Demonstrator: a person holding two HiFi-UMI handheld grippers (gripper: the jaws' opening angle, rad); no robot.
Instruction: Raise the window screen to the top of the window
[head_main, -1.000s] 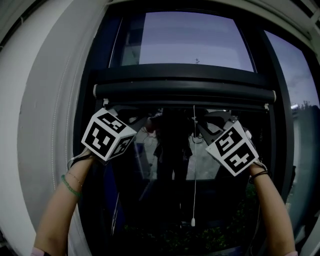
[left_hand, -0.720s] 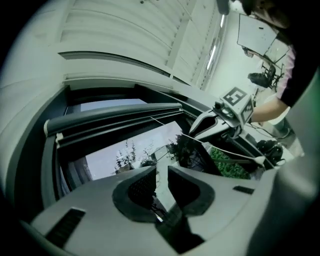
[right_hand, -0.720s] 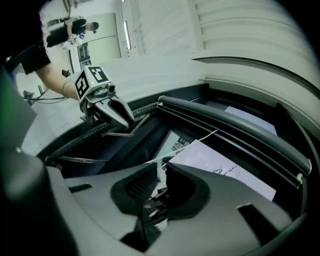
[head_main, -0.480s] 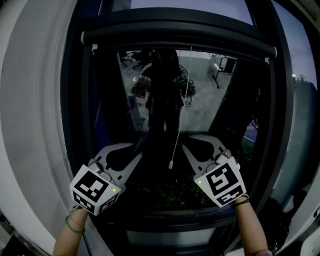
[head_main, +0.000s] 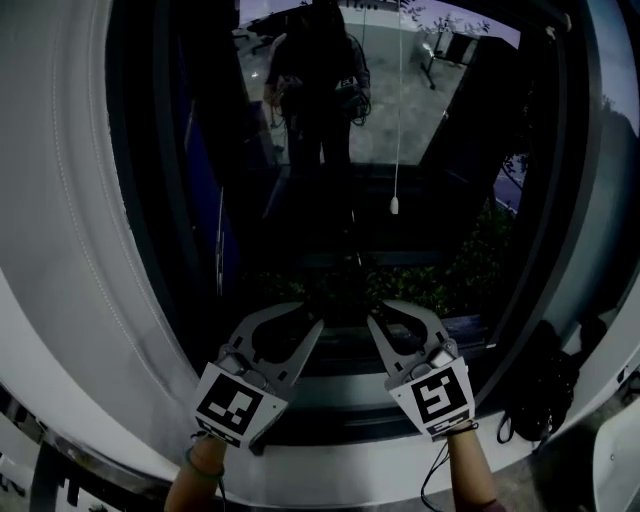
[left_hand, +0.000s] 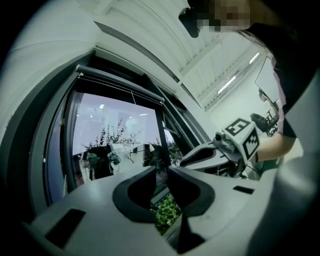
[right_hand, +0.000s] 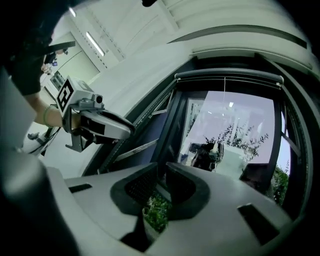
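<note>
Head view: left gripper (head_main: 310, 328) and right gripper (head_main: 378, 325) hang low by the sill (head_main: 340, 470), each with jaws drawn together on nothing, probably because the lift is finished. The window screen (left_hand: 120, 83) sits rolled at the top of the window (left_hand: 110, 130). A second ago both grippers were up at its bar and have since dropped.

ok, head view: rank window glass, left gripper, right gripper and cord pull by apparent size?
1. window glass, by far the largest.
2. left gripper and right gripper: look about alike, so not ranked against each other.
3. cord pull: smallest, though it hangs farther from the camera.
</note>
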